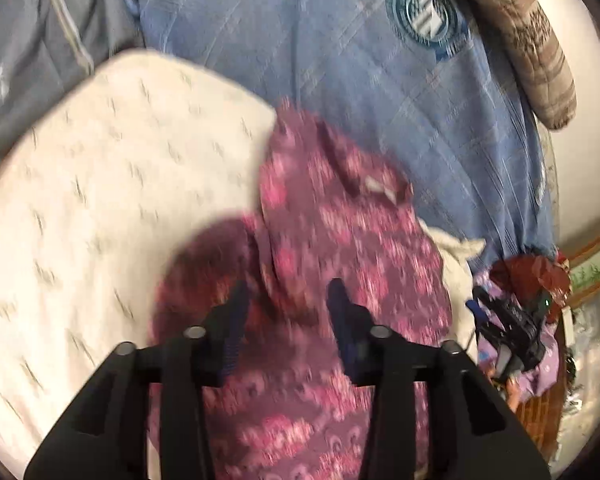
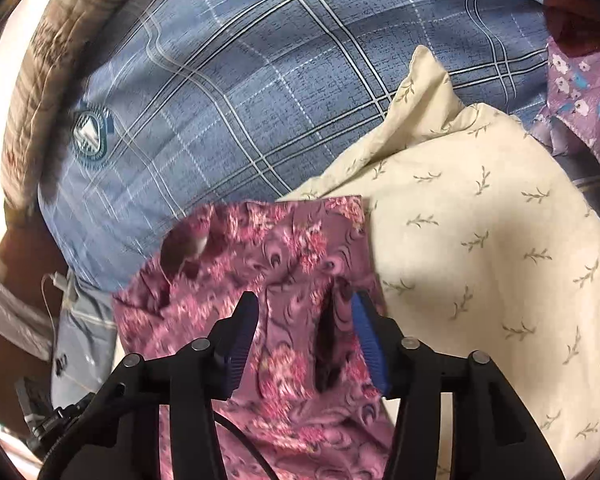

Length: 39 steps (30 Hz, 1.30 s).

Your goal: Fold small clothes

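The bed, under its blue plaid sheet (image 2: 260, 92), carries everything here, a broad soft surface that suits laying garments flat. A brown quilted blanket (image 1: 540, 52) is bundled along the bed's far edge, out of the working space. Nearer, the cream leaf-print cloth (image 2: 480, 240) spreads wide over the sheet, and on it lies the small maroon floral garment (image 2: 284, 248), rumpled, with one fold ridge rising between the claws, seemingly the start of a fold. A purple flowered piece (image 2: 580, 80) waits at the bed's side, likely next in the pile.

The left claw (image 1: 288, 300) stands about half open over the maroon cloth, pads clear of it, holding nothing. The right claw (image 2: 304, 320) is likewise parted, straddling a raised pleat without pinching it. Both look positioned for a fresh grip.
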### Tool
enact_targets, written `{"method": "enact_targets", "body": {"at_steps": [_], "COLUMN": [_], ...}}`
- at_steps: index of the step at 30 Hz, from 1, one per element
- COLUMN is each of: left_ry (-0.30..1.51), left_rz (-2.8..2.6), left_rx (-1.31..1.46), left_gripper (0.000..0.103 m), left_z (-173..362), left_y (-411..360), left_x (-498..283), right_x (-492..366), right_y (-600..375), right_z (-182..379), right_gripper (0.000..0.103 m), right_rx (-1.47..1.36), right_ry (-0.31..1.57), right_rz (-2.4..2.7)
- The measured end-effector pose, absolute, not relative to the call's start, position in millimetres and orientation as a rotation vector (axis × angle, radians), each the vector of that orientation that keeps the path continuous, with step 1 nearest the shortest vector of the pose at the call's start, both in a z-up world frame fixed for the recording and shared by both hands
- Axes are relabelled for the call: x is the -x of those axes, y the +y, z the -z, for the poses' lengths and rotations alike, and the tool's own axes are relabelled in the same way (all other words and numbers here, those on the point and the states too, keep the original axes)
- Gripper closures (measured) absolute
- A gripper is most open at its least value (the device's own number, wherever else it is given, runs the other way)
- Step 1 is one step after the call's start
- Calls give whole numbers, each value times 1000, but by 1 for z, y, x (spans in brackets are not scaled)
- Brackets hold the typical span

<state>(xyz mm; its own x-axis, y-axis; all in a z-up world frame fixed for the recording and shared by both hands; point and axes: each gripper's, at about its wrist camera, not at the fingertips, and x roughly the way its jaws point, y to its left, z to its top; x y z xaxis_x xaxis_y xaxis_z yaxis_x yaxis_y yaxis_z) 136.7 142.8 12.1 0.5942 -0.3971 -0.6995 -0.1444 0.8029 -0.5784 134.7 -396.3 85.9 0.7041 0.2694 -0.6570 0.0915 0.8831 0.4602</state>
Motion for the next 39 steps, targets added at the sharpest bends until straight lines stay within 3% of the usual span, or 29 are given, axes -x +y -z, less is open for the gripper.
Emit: {"method": "enact_targets", "body": {"at_steps": [6,7,8,9,10,11,13,16,21,23,25,27,29,32,35,39], "left_ry": [1009,1044,1071,1089,1092,1076,1046,1054,1109,1097,1111,1124,1134,1136,1134,1121], "left_rz": [66,54,45,36,18,-4,-56,-167,-145,-82,-23,46,106,175,217,225], "left_rx": [570,581,582,563,505,438,354,275,461,508,505,510,485,422,339,261], "left_gripper": [49,49,50,52,66,72,74,74,79,79,67,52,50,49,47,47], "left_z": [1,10,17,22,23,20,17,27,38,35,35,37,41,41,45,48], "left_y": [139,137,134,129,123,118,115,123,174,191,199,197,190,171,157,141], "left_x": [-222,-235,-244,-253,-263,-271,-282,-301,-291,-269,-246,-230,-219,-211,-204,-212], "right_x": [-170,-173,-175,-179,-180,-177,-173,-192,-223,-219,-206,-190,-182,-188,-213,-260], "right_y": [-376,-369,-361,-350,-343,-340,-348,-358,-364,-367,-368,-360,-338,-290,-216,-131], "right_z": [-53,-46,-45,-48,-55,-65,-93,-89,-29,-35,-53,-77,-94,-97,-84,-56], "right_gripper": [52,57,88,97,97,97,97,97,91,85,80,64,57,55,48,47], "right_rx": [-417,-399,-351,-274,-201,-181,-226,-223,-170,-220,-234,-227,-231,-238,-216,-165], "right_ry": [919,926,921,913,881,829,708,726,934,867,817,736,703,745,850,964], "right_rz": [-69,-78,-83,-67,-43,-35,-37,16,104,96,124,125,30,-173,-398,-516]}}
